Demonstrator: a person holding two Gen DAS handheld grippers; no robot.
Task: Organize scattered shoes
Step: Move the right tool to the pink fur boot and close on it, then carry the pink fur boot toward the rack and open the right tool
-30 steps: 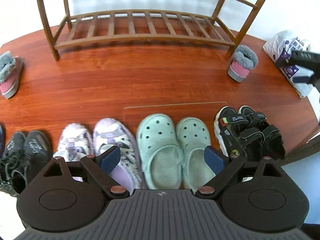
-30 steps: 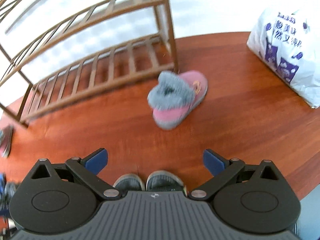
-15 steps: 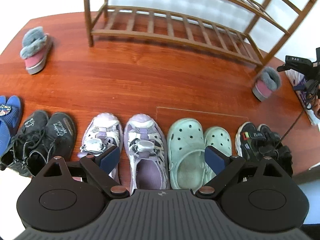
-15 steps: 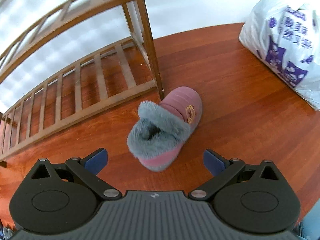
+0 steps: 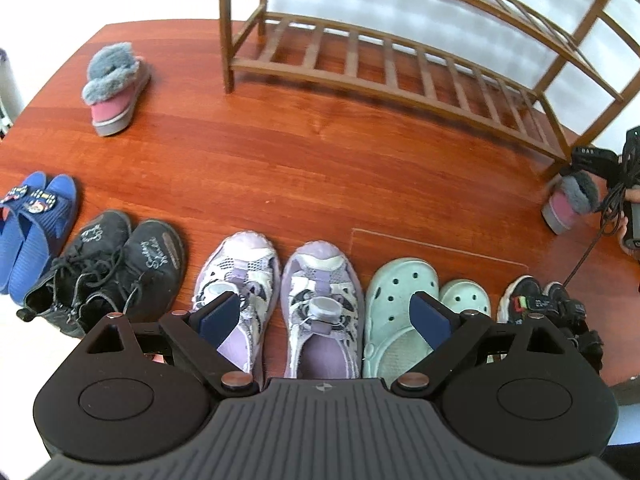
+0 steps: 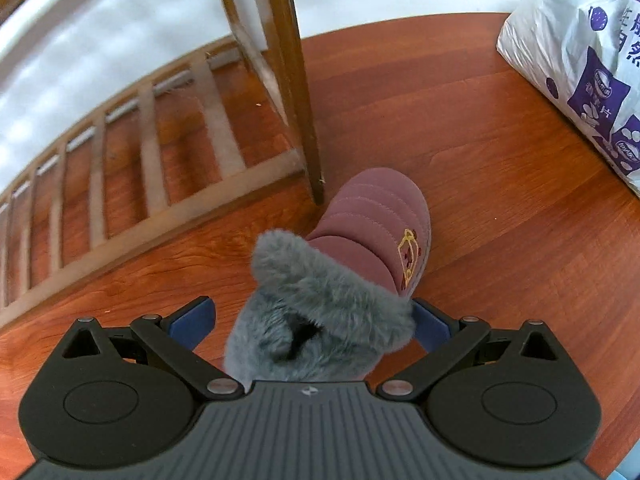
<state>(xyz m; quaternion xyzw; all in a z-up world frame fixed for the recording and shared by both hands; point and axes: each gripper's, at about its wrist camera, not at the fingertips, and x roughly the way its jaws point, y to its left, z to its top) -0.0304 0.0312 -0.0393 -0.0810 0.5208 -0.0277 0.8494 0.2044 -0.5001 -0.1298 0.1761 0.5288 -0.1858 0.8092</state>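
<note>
1. Your right gripper (image 6: 314,322) is parked over the pink fur-lined boot (image 6: 340,280) by the rack leg (image 6: 298,92) — jaws wide, straddling the fuzzy cuff, not squeezing yet.
2. The left gripper (image 5: 326,318) hangs wide and empty above the lavender sneakers (image 5: 280,296) in the row.
3. Next up, I'd guess: close on the cuff, then carry it over to its mate (image 5: 114,88) on the far left of the floor.

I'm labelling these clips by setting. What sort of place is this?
Probably a home entryway: a wooden shoe rack against a white wall, pairs of shoes lined up on a wood floor, and a plastic bag left nearby.
</note>
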